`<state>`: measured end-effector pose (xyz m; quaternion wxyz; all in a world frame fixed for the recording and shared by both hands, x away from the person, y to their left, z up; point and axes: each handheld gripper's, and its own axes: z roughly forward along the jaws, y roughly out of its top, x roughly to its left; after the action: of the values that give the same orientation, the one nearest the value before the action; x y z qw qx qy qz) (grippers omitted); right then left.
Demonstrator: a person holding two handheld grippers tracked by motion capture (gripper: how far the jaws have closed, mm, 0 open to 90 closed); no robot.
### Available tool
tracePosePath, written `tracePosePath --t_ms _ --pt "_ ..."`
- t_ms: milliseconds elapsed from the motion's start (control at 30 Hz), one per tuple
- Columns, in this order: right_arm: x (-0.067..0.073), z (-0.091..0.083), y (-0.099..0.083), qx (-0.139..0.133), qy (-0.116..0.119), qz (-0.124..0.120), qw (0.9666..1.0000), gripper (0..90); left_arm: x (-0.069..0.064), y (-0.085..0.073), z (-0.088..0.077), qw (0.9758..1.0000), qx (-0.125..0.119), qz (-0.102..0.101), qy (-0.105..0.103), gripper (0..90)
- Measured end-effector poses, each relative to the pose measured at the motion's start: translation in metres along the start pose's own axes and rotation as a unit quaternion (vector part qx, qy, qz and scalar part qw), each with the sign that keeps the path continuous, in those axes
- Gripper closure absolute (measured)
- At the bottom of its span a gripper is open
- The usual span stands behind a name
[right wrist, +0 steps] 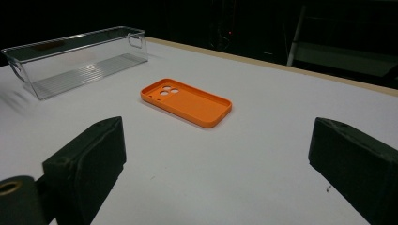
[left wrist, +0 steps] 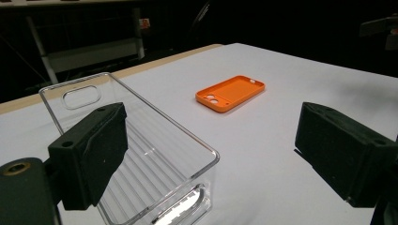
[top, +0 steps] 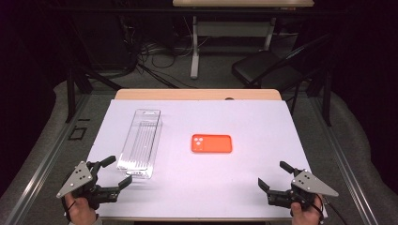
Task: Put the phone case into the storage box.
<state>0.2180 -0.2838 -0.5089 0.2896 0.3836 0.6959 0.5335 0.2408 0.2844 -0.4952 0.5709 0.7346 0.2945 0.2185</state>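
An orange phone case (top: 211, 143) lies open side up near the middle of the white tabletop (top: 253, 122); I also see the case (left wrist: 230, 93) in the left gripper view and the case (right wrist: 186, 101) in the right gripper view. A long clear plastic bin (top: 140, 142) stands empty to its left, shown close as the bin (left wrist: 141, 145) and farther off as the bin (right wrist: 77, 58). My left gripper (top: 116, 171) hovers open at the bin's near end, its jaws wide with nothing between them. At the front right corner my right gripper (top: 275, 175) is open and empty, pointing toward the case.
The table's wooden far edge (top: 197, 94) borders a dark floor with cables, a table leg (top: 194, 47) and a black chair (top: 265, 68) behind. White surface stretches between the case and both grippers.
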Motion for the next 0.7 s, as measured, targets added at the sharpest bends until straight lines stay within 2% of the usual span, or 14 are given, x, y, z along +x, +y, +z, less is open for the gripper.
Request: tracePosePath --t_ms 300,433,700 --pt "-0.001 0.005 -0.001 0.012 0.003 0.002 0.9999 4.1 0.001 0.000 0.001 1.0000 0.006 -0.006 0.005 9.8" --pt "-0.002 0.006 -0.001 0.018 0.006 0.002 0.9998 4.0 0.003 0.001 0.000 0.9996 0.019 -0.008 0.017 9.8" --pt "-0.002 0.012 -0.002 0.036 0.007 0.005 0.9993 3.9 0.009 0.000 -0.001 0.9987 0.028 -0.032 0.028 9.8"
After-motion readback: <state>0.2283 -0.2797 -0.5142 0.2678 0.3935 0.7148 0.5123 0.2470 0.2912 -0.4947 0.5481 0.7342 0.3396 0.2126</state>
